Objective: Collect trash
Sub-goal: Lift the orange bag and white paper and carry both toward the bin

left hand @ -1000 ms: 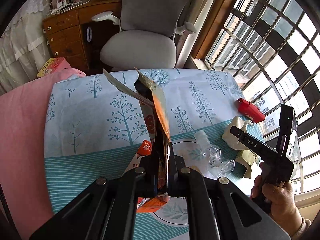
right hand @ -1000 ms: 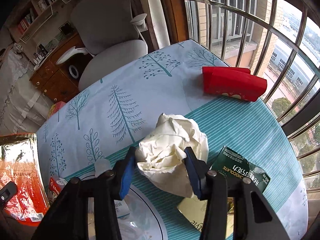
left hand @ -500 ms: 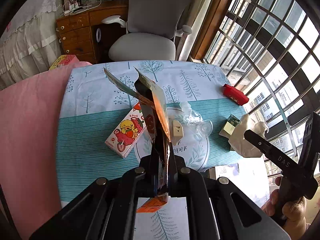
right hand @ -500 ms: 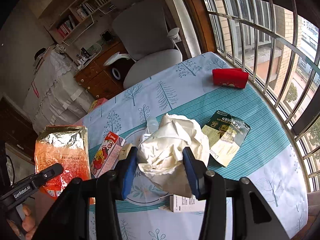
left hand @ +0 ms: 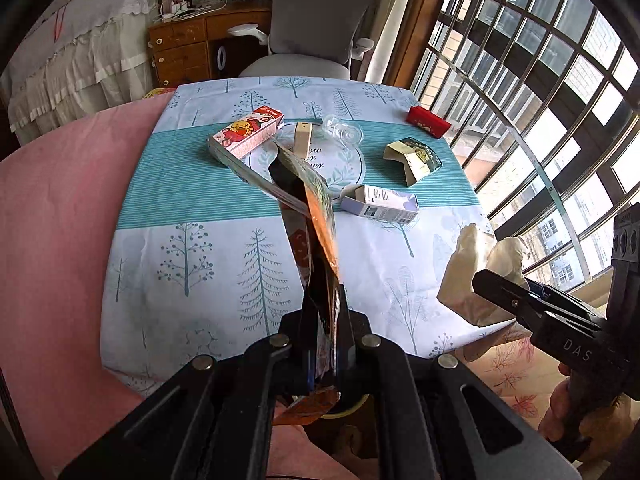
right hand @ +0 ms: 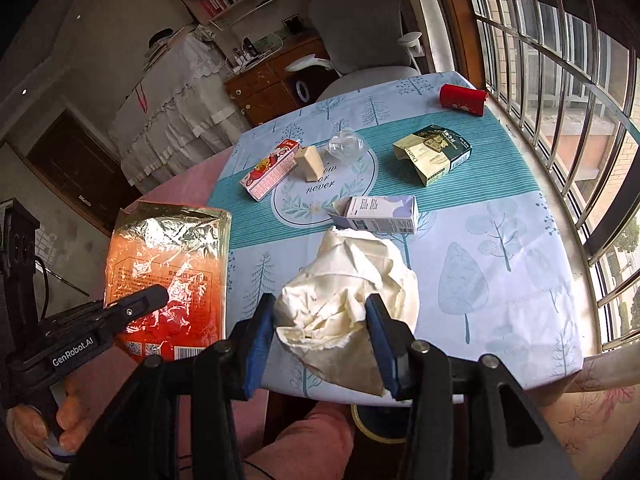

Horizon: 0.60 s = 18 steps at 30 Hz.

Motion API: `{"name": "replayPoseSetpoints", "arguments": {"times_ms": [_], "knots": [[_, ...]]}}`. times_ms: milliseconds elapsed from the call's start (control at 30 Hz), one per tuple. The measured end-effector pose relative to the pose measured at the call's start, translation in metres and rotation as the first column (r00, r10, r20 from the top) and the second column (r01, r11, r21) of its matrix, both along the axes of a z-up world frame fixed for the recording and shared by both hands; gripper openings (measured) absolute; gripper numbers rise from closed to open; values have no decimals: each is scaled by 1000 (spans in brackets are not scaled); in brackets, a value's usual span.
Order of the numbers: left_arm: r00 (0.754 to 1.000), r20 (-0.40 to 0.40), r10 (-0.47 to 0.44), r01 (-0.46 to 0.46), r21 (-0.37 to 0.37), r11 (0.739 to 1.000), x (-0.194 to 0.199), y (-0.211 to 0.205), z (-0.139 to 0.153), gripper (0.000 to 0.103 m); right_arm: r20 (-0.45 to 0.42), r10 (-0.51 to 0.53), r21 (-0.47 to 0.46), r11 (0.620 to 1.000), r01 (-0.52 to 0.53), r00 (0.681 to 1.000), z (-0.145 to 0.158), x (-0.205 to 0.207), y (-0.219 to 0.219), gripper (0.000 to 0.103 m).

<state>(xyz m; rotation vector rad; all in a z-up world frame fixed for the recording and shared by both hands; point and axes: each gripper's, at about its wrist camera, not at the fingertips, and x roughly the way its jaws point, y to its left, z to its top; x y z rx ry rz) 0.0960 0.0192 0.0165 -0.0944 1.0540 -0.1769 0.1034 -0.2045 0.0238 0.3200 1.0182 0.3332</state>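
My left gripper (left hand: 324, 344) is shut on an orange foil snack bag (left hand: 320, 240), seen edge-on above the table's near edge. In the right wrist view the same bag (right hand: 168, 272) hangs left of the table in the left gripper (right hand: 136, 308). My right gripper (right hand: 320, 320) is shut on a crumpled cream paper wad (right hand: 348, 292) over the near edge; the wad (left hand: 472, 264) also shows at the right of the left wrist view. On the tablecloth lie a pink juice carton (left hand: 248, 136), a white-lilac box (left hand: 380, 204), a green wrapper box (left hand: 416, 156) and a red packet (left hand: 428, 122).
A small beige box (right hand: 310, 164) and clear plastic (right hand: 346, 146) lie on the table's round print. A grey office chair (left hand: 308, 40) and wooden desk (left hand: 188, 52) stand behind. Window bars (right hand: 560, 80) run along the right. A pink cover (left hand: 60, 220) lies left.
Both grippers have drawn back from the middle of the table to its near edge, still holding the bag and the paper wad. More of the table and the trash on it now shows.
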Motion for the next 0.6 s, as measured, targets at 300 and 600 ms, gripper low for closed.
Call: {"name": "replayPoseSetpoints", "arguments": {"times_ms": [300, 600], "knots": [[995, -95, 31, -27, 45, 999, -95, -8, -32, 4, -73, 70, 7, 998, -70, 995, -32, -84, -7, 46], [973, -228, -47, 61, 56, 997, -129, -17, -109, 4, -242, 22, 16, 1000, -19, 970, -117, -122, -2, 46]]}}
